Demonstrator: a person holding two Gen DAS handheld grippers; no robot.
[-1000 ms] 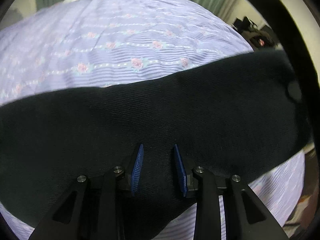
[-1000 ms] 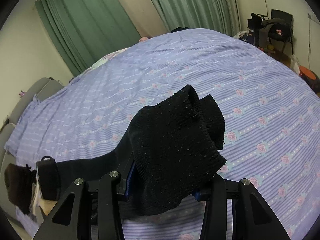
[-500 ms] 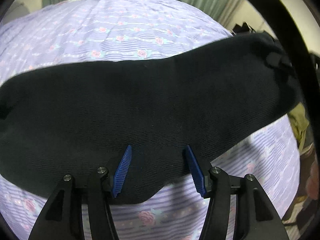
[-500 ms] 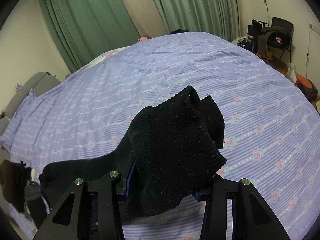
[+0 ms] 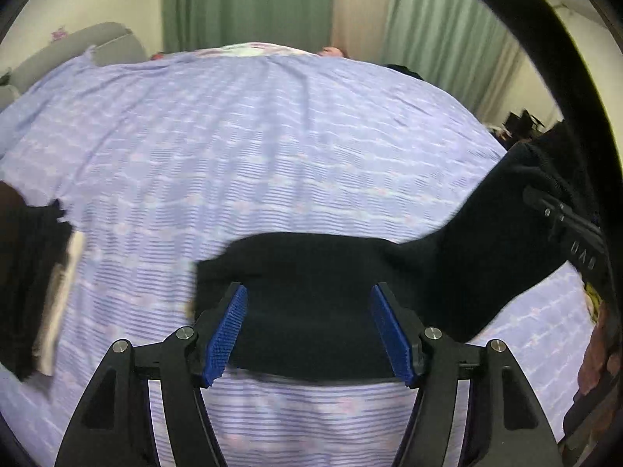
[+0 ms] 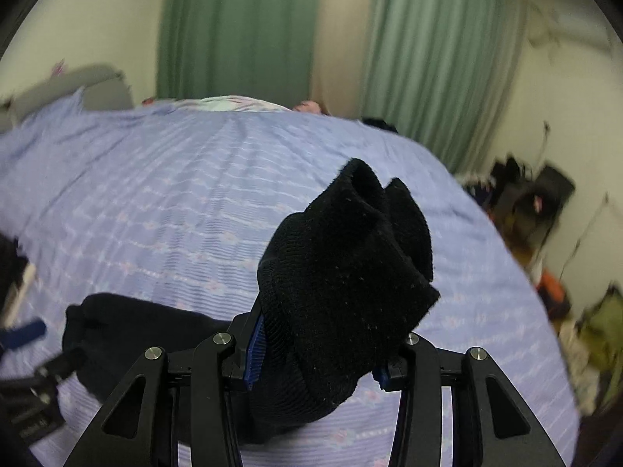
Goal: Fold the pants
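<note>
Both grippers hang over the lilac bedsheet (image 5: 272, 148) — the left gripper (image 5: 307, 330), jaws just opened wide, grips nothing; the right gripper (image 6: 317, 354) pinches a bunched end of the black pants (image 6: 342, 272), whose remainder trails across the sheet.

left hand-held gripper (image 5: 307, 330) just opening, right hand-held gripper (image 6: 317, 344) clamped

— Any writing you can make out anywhere?

— Only one bit: pale letters on the black body of the right gripper (image 5: 580, 249), at the right edge of the left wrist view. They look like "UAB", but they sit sideways and blurred, so I can't be sure.

— Nothing else?

— No other readable text.
</note>
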